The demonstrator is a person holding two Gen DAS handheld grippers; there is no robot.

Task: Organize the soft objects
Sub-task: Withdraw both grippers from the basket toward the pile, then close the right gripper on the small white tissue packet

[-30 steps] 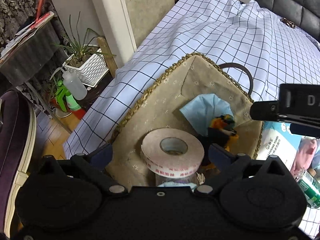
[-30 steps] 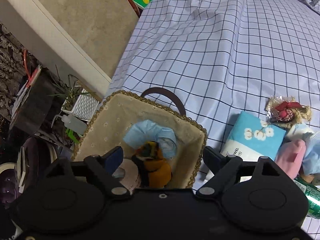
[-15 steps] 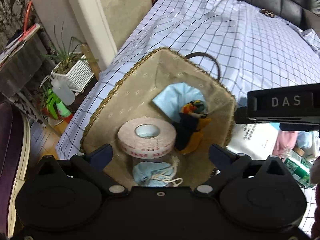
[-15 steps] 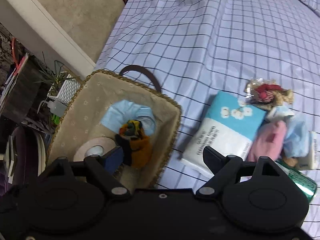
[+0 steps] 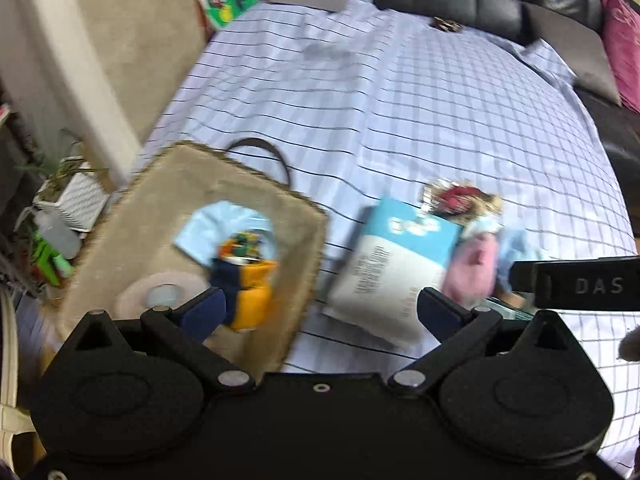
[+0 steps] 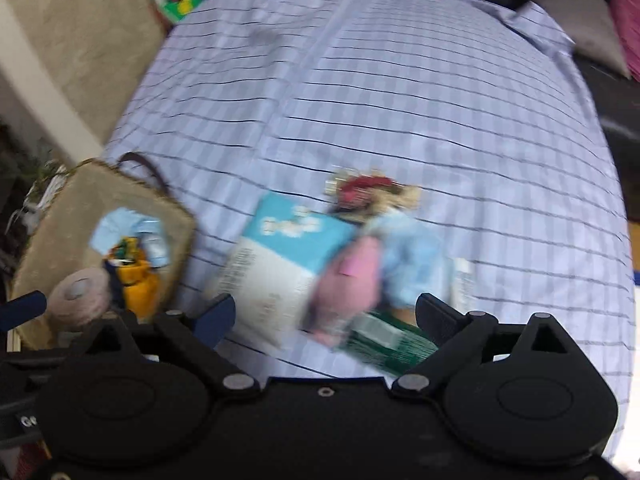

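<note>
- Pink soft item (image 6: 348, 280): lies on the checked bed sheet (image 6: 400, 100), in a heap to the right of the basket; long axis runs from the near edge of the picture toward the far side, slightly tilted. It touches a light blue soft item (image 6: 412, 256) on its right.
- White-and-blue tissue pack (image 6: 280, 256): flat on the sheet between basket and pink item, long axis slanting from near-left to far-right, blue end pointing away from the camera.
- Red-and-tan cloth trinket (image 6: 368, 192): at the far end of the heap, touching the pack's far corner.
- Green can (image 6: 384, 340): on its side at the near edge of the heap, partly under the pink item.
- Woven basket (image 5: 304, 280): on the sheet's left edge, brown handle at its far side. It holds a pale blue cloth (image 5: 216, 228), an orange-and-navy soft toy (image 5: 248, 288) and a roll of tape (image 5: 160, 296).
- Right tool (image 6: 326, 312): jaws wide apart, have just been opening, nothing between the pads; it hangs over the heap.
- Left tool (image 5: 320, 308): jaws apart, empty, above the basket's right rim and the pack.
- Both views are motion-blurred; fine detail cannot be told.
</note>
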